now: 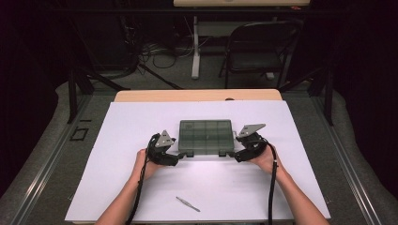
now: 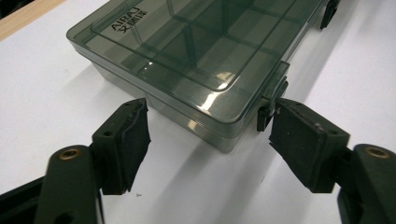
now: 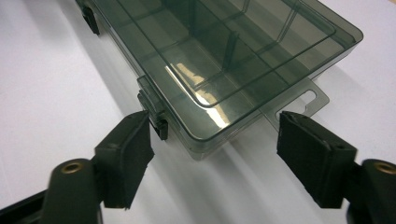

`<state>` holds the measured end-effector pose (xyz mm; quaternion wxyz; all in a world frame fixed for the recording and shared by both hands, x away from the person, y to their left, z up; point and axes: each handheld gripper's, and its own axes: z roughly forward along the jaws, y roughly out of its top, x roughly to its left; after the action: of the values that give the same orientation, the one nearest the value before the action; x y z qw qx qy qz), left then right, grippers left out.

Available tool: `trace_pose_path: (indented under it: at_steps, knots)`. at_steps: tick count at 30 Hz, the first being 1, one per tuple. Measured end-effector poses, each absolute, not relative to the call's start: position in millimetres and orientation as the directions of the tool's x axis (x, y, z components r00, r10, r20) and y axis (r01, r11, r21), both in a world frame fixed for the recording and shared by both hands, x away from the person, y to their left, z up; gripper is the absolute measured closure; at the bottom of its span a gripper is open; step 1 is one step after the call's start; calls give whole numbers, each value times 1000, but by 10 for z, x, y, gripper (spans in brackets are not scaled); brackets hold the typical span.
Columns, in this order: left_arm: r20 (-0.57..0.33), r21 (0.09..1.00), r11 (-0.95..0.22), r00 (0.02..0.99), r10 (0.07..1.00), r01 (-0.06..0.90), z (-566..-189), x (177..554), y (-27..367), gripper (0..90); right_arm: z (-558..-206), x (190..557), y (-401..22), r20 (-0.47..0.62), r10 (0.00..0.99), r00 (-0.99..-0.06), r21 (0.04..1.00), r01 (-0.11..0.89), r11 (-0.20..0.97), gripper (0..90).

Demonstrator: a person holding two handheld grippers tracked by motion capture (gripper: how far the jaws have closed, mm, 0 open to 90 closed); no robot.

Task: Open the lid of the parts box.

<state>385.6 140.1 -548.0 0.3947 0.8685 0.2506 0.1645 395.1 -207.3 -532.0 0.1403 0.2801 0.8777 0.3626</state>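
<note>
Tweezers (image 1: 187, 204) lie nearest the camera in the high view, loose on the white sheet (image 1: 117, 140) near its front edge, well apart from both hands. Main item: smoked-transparent compartment box (image 1: 206, 137), lid closed, flat on the sheet at mid-table, its two dark latches facing the person. Dividers visible through the lid; contents can't be made out. Left gripper (image 1: 176, 158) sits at the box's front-left corner, right gripper (image 1: 236, 157) at the front-right corner, each held in a hand coming from the bottom edge. Left gripper view: jaws apart, straddling the corner of the box, and the right-side pad (image 2: 303, 140) is just beside the left latch (image 2: 273, 100), touching or nearly so, can't tell which. The other pad is clear of the box wall. Right gripper view: same setup mirrored, jaws apart, left-side pad (image 3: 133, 147) right against the right latch (image 3: 154, 109), contact uncertain; far pad sits near the clear hang tab (image 3: 303, 100), not touching. Neither gripper is clamped on anything. Outward: wooden table edge (image 1: 197, 95) beyond the sheet, folding chair (image 1: 256, 49) and floor cables (image 1: 159, 54) behind.
</note>
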Motion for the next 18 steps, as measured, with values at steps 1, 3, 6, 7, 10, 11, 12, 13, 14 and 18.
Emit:
trace_pose_path:
  at_steps: [1,3,6,7,10,11,12,13,14,18]
  knots:
    - [87,767,-564,821,564,305,-5481,3856,1401,308,-5319,3950,-2074,-42,592,-805,714,390,581,280]
    - [89,768,-564,822,563,304,-5484,3855,1401,326,-5324,3950,-2069,-44,596,-802,715,391,579,302]
    - [86,770,-562,823,561,303,-5488,3858,1406,355,-5326,3951,-2065,-47,593,-804,711,390,585,331]
    - [79,772,-559,826,558,303,-5488,3857,1409,370,-5334,3951,-2061,-42,593,-804,718,389,577,341]
    - [65,772,-555,831,552,309,-5496,3858,1407,401,-5329,3953,-2058,-43,589,-807,703,395,592,371]
    - [67,771,-557,831,552,308,-5498,3858,1405,403,-5334,3953,-2053,-43,590,-807,703,395,592,378]
    - [65,771,-556,831,553,309,-5499,3859,1406,404,-5341,3954,-2048,-45,588,-808,704,392,593,385]
    - [65,772,-556,831,552,309,-5499,3860,1408,404,-5344,3952,-2044,-45,586,-809,702,392,595,390]
    - [65,772,-555,830,554,309,-5499,3860,1409,407,-5349,3955,-2040,-50,583,-811,701,387,599,394]
    - [64,772,-554,829,555,311,-5502,3861,1409,419,-5360,3954,-2032,-60,587,-807,688,393,610,424]
